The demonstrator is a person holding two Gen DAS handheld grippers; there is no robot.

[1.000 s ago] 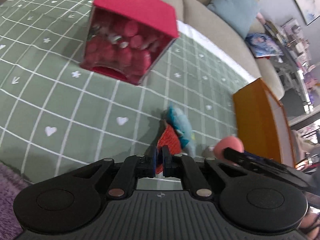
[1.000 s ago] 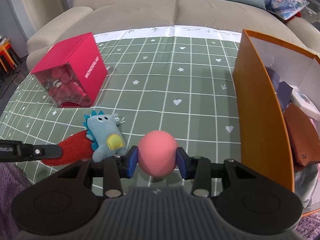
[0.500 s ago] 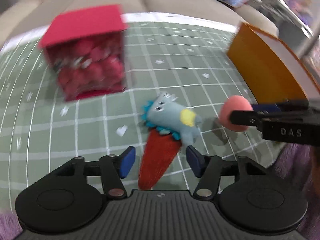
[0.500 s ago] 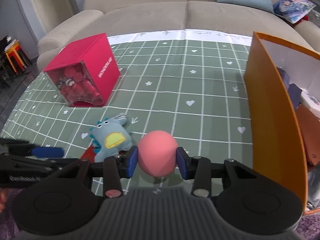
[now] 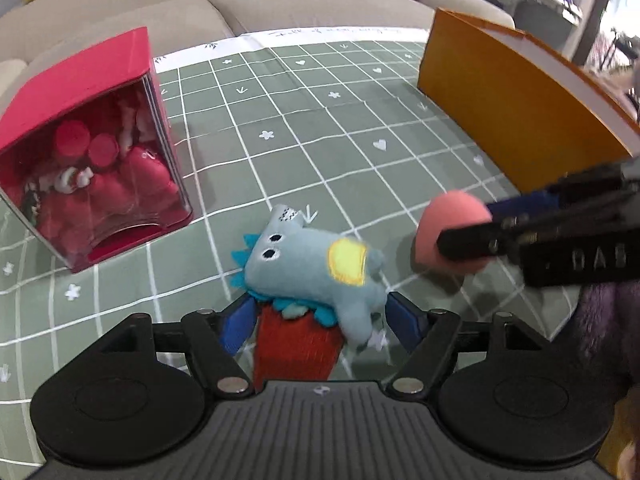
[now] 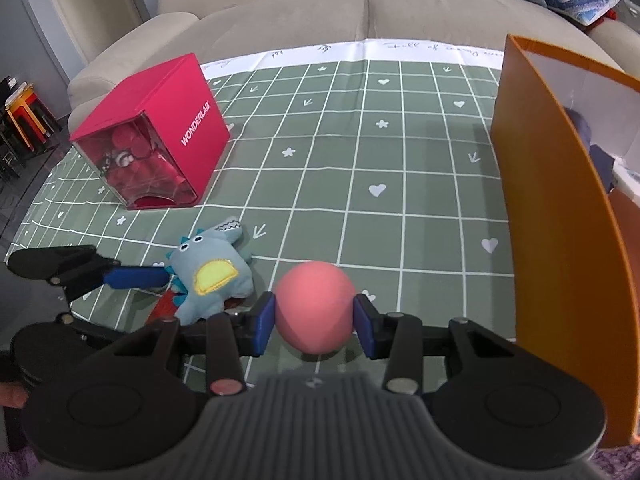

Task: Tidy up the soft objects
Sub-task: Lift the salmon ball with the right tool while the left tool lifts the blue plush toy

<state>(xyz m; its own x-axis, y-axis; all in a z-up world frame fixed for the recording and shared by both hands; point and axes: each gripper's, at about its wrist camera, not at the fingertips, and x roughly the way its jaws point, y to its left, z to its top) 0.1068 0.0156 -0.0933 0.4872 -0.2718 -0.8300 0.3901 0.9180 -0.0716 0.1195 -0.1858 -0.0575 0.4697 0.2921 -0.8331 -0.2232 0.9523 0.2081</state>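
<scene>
A blue plush dinosaur with a yellow belly (image 5: pixel 316 268) lies on the green grid mat, partly on a red knitted toy (image 5: pixel 298 348); it also shows in the right wrist view (image 6: pixel 212 272). My left gripper (image 5: pixel 320 322) is open, its blue pads on either side of the two toys, just above the mat. My right gripper (image 6: pixel 314 322) is shut on a pink foam ball (image 6: pixel 316 306), held a little above the mat to the right of the plush; the ball also shows in the left wrist view (image 5: pixel 448 232).
An orange open bin (image 6: pixel 556 216) with things inside stands at the right. A red box with a clear front (image 6: pixel 156 136), full of red items, stands at the left. A beige sofa (image 6: pixel 320 12) with cushions runs along the back.
My left gripper has opened, let go of the red knitted toy, swung round and now straddles the toys. My right gripper has lifted slightly with the pink ball.
</scene>
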